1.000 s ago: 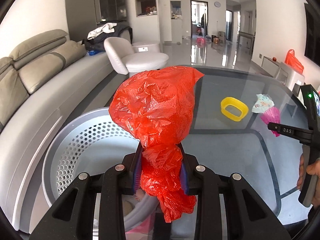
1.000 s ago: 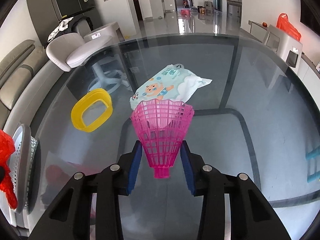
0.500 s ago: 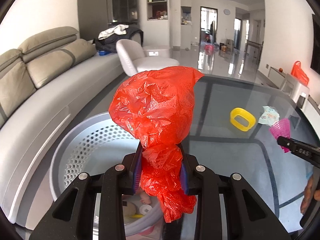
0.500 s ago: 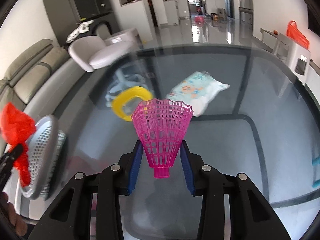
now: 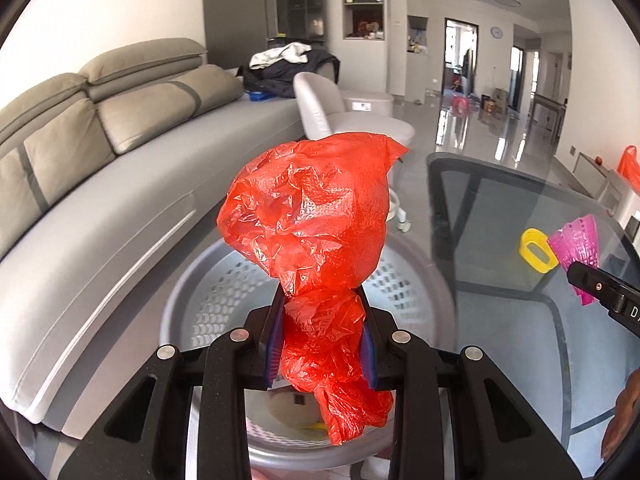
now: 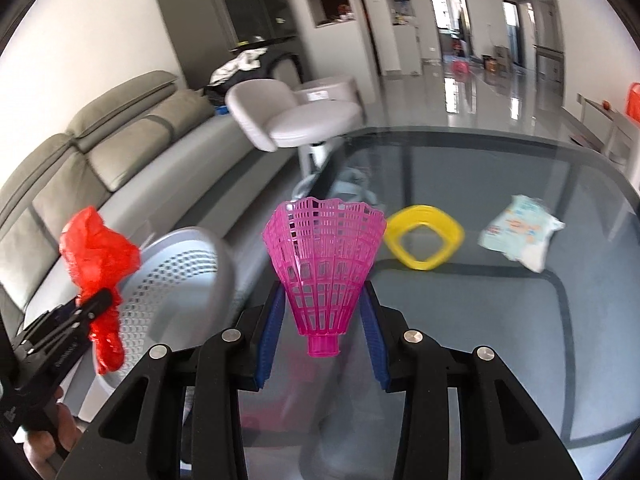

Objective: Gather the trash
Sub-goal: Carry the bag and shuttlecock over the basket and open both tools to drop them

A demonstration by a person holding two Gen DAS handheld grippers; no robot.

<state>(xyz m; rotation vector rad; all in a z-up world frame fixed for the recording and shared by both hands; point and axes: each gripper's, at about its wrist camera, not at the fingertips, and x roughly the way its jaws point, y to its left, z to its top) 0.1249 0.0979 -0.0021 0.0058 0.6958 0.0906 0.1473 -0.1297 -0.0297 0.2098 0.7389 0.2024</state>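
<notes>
My left gripper [image 5: 322, 334] is shut on a crumpled red plastic bag [image 5: 308, 232] and holds it right above the grey perforated bin [image 5: 204, 300], which has trash at its bottom. The bag [image 6: 96, 256] and bin [image 6: 188, 264] also show at the left in the right wrist view. My right gripper [image 6: 322, 320] is shut on a pink plastic shuttlecock skirt [image 6: 324, 264], held above the glass table [image 6: 500, 320] and right of the bin. The skirt [image 5: 576, 244] shows at the right in the left wrist view.
A yellow plastic ring [image 6: 424, 240] and a pale wet-wipes pack [image 6: 520, 236] lie on the table. A grey sofa [image 5: 100, 152] runs along the left behind the bin. A white swivel chair [image 6: 296, 120] stands at the table's far edge.
My left gripper has carried the red bag left, from beside the bin to over it. My right gripper has swung left with the pink skirt toward the bin.
</notes>
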